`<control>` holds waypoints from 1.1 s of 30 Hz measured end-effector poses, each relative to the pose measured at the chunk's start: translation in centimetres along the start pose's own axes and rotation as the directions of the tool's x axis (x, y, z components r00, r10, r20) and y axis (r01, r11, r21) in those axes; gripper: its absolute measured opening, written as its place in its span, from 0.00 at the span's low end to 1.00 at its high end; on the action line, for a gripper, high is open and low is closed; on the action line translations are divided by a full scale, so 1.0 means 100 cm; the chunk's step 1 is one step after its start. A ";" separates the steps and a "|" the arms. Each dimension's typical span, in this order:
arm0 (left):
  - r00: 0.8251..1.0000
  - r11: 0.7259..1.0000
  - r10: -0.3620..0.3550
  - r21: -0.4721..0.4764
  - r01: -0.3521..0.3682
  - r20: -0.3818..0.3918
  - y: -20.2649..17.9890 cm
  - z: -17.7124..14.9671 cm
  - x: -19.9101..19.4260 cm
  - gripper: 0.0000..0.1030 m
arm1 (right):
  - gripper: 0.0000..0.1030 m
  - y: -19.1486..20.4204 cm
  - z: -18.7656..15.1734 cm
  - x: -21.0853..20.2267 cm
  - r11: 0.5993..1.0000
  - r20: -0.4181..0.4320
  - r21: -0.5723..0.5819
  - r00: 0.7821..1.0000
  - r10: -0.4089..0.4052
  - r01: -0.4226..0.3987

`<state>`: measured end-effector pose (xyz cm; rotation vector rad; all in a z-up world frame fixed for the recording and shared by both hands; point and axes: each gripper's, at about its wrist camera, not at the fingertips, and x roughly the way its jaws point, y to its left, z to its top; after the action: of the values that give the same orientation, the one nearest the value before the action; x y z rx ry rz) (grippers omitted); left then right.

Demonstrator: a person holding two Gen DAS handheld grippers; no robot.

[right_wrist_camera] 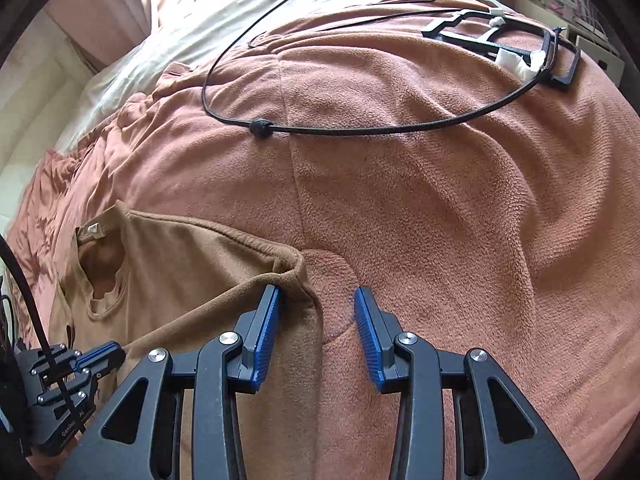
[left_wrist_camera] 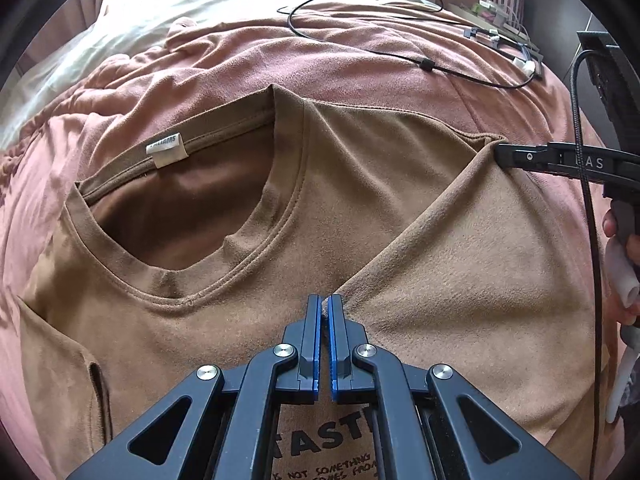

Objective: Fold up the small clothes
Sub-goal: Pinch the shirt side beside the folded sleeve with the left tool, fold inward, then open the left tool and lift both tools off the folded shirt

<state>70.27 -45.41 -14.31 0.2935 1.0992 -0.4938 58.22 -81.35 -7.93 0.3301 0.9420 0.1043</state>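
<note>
A brown T-shirt (left_wrist_camera: 460,240) lies face up on a pink blanket (right_wrist_camera: 440,220), its collar with a white label (left_wrist_camera: 168,150) pointing away. Its right side is folded diagonally over the chest. My left gripper (left_wrist_camera: 325,308) is shut on the edge of that folded flap just below the neckline; in the right wrist view it appears at the lower left (right_wrist_camera: 116,354). My right gripper (right_wrist_camera: 318,300) is open at the shirt's (right_wrist_camera: 180,264) shoulder corner, its left finger touching the fabric while the right finger is over bare blanket. In the left wrist view it comes in from the right (left_wrist_camera: 504,156).
A black cable (right_wrist_camera: 360,130) loops over the blanket beyond the shirt, ending near a black frame-like part (right_wrist_camera: 520,48) at the far right. A white sheet (left_wrist_camera: 160,8) covers the far left of the bed. A person's hand (left_wrist_camera: 624,248) holds the right gripper's handle.
</note>
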 end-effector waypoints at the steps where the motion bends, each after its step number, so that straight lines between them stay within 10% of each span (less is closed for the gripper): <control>1: 1.000 1.000 -0.002 -0.004 0.002 0.000 0.001 0.000 0.000 0.03 | 0.35 0.000 0.001 0.001 1.000 0.012 0.001 1.000 -0.012 0.012; 9: 0.999 0.999 -0.019 -0.026 0.020 0.030 0.004 0.001 0.004 0.03 | 0.34 0.012 -0.005 0.001 0.993 0.044 -0.036 0.993 -0.112 0.114; 16: 0.999 0.997 -0.027 -0.065 0.029 0.025 0.006 0.008 -0.003 0.11 | 0.34 0.016 -0.021 -0.027 0.999 -0.010 -0.054 1.000 0.004 -0.004; 20: 0.999 0.997 -0.025 -0.067 0.029 0.048 -0.001 0.003 -0.017 0.50 | 0.34 0.022 -0.042 -0.043 0.994 -0.042 -0.107 0.999 0.001 -0.006; 22: 0.998 0.998 -0.026 -0.061 0.030 0.065 -0.006 -0.002 -0.024 0.54 | 0.34 0.023 -0.051 -0.047 0.992 -0.062 -0.123 0.998 -0.007 -0.001; 33: 0.999 0.999 -0.039 -0.007 0.040 0.013 -0.044 -0.038 -0.028 0.54 | 0.34 0.036 -0.101 -0.074 0.964 -0.111 -0.254 0.988 -0.105 0.074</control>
<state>64.00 -46.74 -13.32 0.2625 1.0955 -0.5262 45.93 -77.29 -6.50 0.0478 1.0524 0.1595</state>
